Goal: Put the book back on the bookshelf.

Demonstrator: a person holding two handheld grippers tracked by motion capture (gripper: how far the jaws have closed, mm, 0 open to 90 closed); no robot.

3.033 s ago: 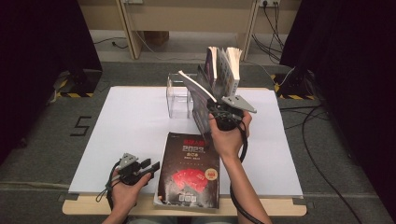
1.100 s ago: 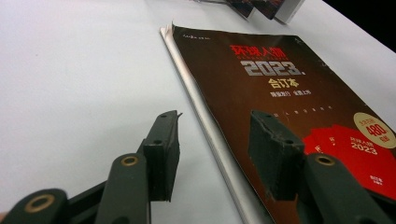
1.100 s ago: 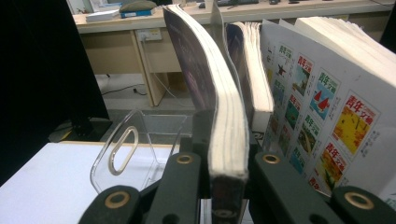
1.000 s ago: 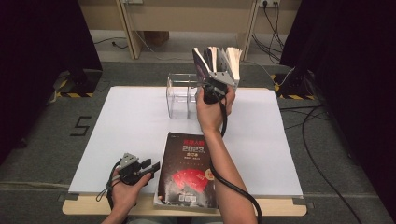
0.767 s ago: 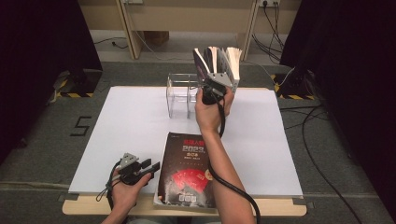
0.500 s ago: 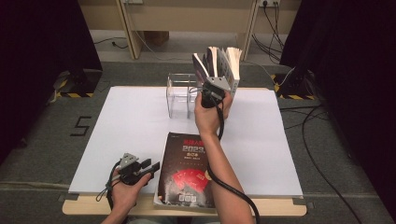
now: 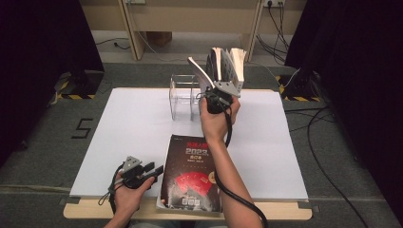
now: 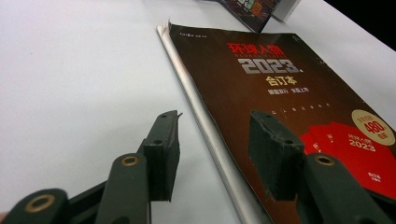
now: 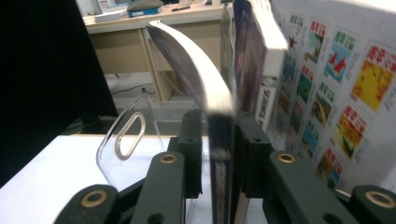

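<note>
Right hand-held gripper [image 9: 218, 154]: jaws have just been opening, the floppy magazine [image 9: 205, 88] between them, now standing in the clear rack [image 7: 183, 97] beside other books [image 7: 228, 64]. Placement looks nearly done. Left hand-held gripper [image 8: 212, 144] rests open and empty, straddling the spine edge of the dark book [image 7: 192, 173] on the desk [image 7: 133, 123].

We see bare forearms with no sleeves. The left claw [image 7: 153, 169] and the right claw [image 7: 207, 94] have matte black jaws built of linked bars joined by brass-coloured rivets, with small screws in the flat pads. Each carries a grey three-cornered plate on top and trails a black cable.
</note>
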